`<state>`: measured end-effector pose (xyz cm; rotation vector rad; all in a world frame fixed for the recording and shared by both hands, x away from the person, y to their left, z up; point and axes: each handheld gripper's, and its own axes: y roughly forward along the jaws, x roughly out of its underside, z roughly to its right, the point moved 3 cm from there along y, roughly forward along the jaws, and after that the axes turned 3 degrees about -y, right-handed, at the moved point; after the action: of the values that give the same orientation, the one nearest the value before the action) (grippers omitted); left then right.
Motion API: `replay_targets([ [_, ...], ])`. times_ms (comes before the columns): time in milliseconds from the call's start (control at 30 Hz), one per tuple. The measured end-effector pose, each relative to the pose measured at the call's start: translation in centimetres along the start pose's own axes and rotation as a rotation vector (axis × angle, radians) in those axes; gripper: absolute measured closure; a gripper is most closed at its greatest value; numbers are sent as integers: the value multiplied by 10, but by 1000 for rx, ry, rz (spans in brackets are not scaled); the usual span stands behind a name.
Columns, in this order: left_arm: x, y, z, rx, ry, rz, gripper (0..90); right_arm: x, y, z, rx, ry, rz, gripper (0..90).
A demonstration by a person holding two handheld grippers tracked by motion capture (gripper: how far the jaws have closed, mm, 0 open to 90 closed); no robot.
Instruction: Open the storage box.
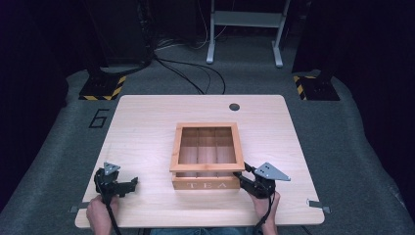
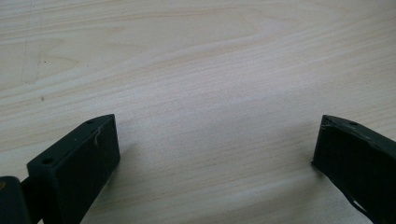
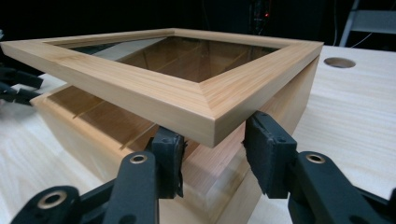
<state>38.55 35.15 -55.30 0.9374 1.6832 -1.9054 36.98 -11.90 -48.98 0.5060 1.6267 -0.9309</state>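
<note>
A wooden box [image 1: 205, 185] lettered TEA stands at the middle of the table [image 1: 147, 122]. Its glass-paned lid [image 1: 207, 167] is tilted up at the front, leaving a gap above the box's base [image 3: 93, 126]. My right gripper [image 1: 241, 176] is at the front right corner, open. In the right gripper view its jaws [image 3: 212, 135] straddle that corner just under the raised lid [image 3: 140, 88], one jaw in the gap and one outside. My left gripper [image 1: 133, 182] hovers low over bare table left of the box, open [image 2: 219, 123], nothing between its fingers.
A round cable hole [image 1: 234, 106] sits near the table's far edge. Inside the box, wooden dividers [image 1: 207, 147] show through the glass. Cables and a grey stand [image 1: 244, 29] are on the floor beyond the table. Bare tabletop lies left and right of the box.
</note>
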Motion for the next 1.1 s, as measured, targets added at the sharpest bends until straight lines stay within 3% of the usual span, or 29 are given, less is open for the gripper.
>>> replay_targets([
  [133,0,0,0,0,0,0,3,-8,4,1,34,-4,21,555],
  [500,0,0,0,0,0,0,3,-16,11,6,65,17,15,545],
  [600,0,0,0,1,0,0,3,-16,12,6,84,11,13,527],
  [700,0,0,0,0,1,0,3,-18,11,5,120,-24,16,531],
  [1100,0,0,0,0,1,0,3,-37,11,8,118,-24,68,530],
])
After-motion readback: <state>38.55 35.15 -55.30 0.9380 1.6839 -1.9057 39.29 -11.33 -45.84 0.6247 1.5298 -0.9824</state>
